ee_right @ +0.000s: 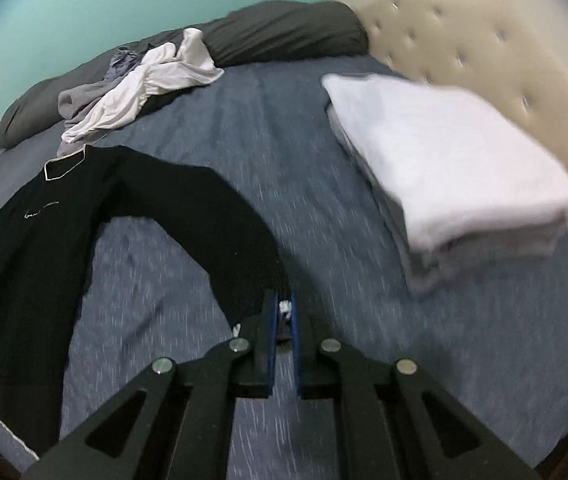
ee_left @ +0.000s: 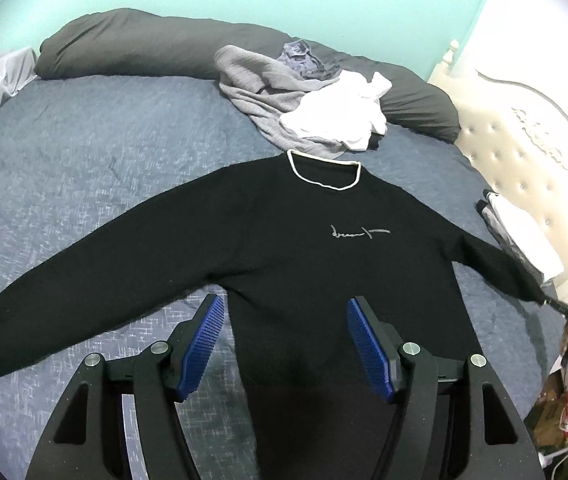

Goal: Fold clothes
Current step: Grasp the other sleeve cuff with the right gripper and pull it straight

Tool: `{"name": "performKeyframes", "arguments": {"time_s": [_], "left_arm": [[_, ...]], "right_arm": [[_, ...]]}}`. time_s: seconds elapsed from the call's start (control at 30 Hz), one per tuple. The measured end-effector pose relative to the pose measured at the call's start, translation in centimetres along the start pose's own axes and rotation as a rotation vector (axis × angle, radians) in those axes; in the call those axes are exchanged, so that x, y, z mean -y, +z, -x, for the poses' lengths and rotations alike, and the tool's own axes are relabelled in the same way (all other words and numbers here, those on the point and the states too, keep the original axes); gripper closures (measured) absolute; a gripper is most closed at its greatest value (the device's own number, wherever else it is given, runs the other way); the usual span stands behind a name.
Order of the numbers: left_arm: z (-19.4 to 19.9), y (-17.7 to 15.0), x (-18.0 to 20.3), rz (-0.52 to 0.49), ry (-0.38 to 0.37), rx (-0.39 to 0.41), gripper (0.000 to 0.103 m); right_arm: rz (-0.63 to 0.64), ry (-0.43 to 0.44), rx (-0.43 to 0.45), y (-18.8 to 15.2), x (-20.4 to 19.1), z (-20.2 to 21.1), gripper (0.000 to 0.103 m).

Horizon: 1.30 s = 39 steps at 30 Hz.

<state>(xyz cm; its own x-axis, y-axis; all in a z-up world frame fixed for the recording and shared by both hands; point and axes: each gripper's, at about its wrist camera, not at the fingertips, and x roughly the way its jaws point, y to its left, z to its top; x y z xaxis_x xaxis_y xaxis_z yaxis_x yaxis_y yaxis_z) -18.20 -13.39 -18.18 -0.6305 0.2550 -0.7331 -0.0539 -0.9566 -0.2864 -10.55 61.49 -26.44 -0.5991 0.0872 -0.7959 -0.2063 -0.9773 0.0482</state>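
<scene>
1. Plainly, your black sweater [ee_left: 284, 240] lies face up and spread flat on the blue bed cover [ee_left: 96, 152], collar toward 12 o'clock in the left wrist view, both sleeves angled outward

2. Your left tongs [ee_left: 285, 344] stand wide with nothing between the blue pads [ee_left: 204, 340], hovering above the lower body of the sweater near its hem at 6 o'clock

3. Your right tongs [ee_right: 283, 320] are pinched narrow on the cuff [ee_right: 284, 305] of the sweater's sleeve [ee_right: 212, 216]; a bit of white trim shows between the pads, and that sleeve runs away toward 10 o'clock in the right wrist view

4. Handling, as a judgement: the knit looks soft, limp and fairly light, with no stiffness to hold a crease, so a lifted part will likely sag and drag what trails behind it; the cloth should not slip much on the ribbed pads

5. Good places to take hold look to be the cuffs, the shoulder seams and the hem corners, where the fabric is doubled

6. Writing: a small pale cursive script [ee_left: 359, 233] sits on the chest toward 3 o'clock; it is too small to read with certainty, and no other label shows

7. Folded pale laundry [ee_right: 451, 168] is stacked at 2 o'clock in the right wrist view, well apart from the sweater; a loose heap of grey and white clothes [ee_left: 315, 104] lies just beyond the collar
</scene>
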Motion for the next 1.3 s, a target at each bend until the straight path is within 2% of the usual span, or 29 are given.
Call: {"name": "performKeyframes", "arguments": {"time_s": [0.1, 0.23, 0.47, 0.6, 0.67, 0.93, 1.03, 1.17, 1.23, 1.3], "left_arm": [[0.5, 0.1, 0.6, -0.019, 0.003, 0.000, 0.034], [0.6, 0.1, 1.3, -0.028, 0.003, -0.001, 0.034], [0.1, 0.2, 2.0, -0.038, 0.004, -0.011, 0.033], [-0.6, 0.1, 2.0, -0.040, 0.005, -0.022, 0.033], [-1.1, 0.0, 1.9, -0.037, 0.008, -0.029, 0.033], [-2.2, -0.5, 1.7, -0.039, 0.009, -0.052, 0.033], [-2.5, -0.6, 1.7, -0.036, 0.006, -0.057, 0.033], [-2.7, -0.8, 2.2, -0.046, 0.000, -0.065, 0.033], [-2.8, -0.8, 2.4, -0.050, -0.003, -0.065, 0.033], [-2.8, -0.8, 2.6, -0.055, -0.006, -0.066, 0.033]], "right_arm": [[-0.068, 0.034, 0.033, -0.7, 1.2, 0.5, 0.097], [-0.095, 0.060, 0.060, 1.0, 1.3, 1.0, 0.097], [-0.150, -0.015, 0.098, 6.4, 3.8, 2.2, 0.098], [-0.178, -0.090, 0.044, 8.4, 5.7, 1.3, 0.100], [-0.172, -0.115, 0.007, 8.5, 6.1, 0.4, 0.101], [-0.172, -0.129, 0.023, 7.1, 6.1, -0.7, 0.100], [-0.158, -0.100, 0.063, 6.9, 6.1, -0.3, 0.100], [-0.173, -0.161, 0.063, 7.1, 6.3, -0.3, 0.100], [-0.194, -0.123, 0.096, 7.0, 6.5, 0.3, 0.099], [-0.183, -0.125, 0.129, 7.1, 6.1, 0.9, 0.099]]}}
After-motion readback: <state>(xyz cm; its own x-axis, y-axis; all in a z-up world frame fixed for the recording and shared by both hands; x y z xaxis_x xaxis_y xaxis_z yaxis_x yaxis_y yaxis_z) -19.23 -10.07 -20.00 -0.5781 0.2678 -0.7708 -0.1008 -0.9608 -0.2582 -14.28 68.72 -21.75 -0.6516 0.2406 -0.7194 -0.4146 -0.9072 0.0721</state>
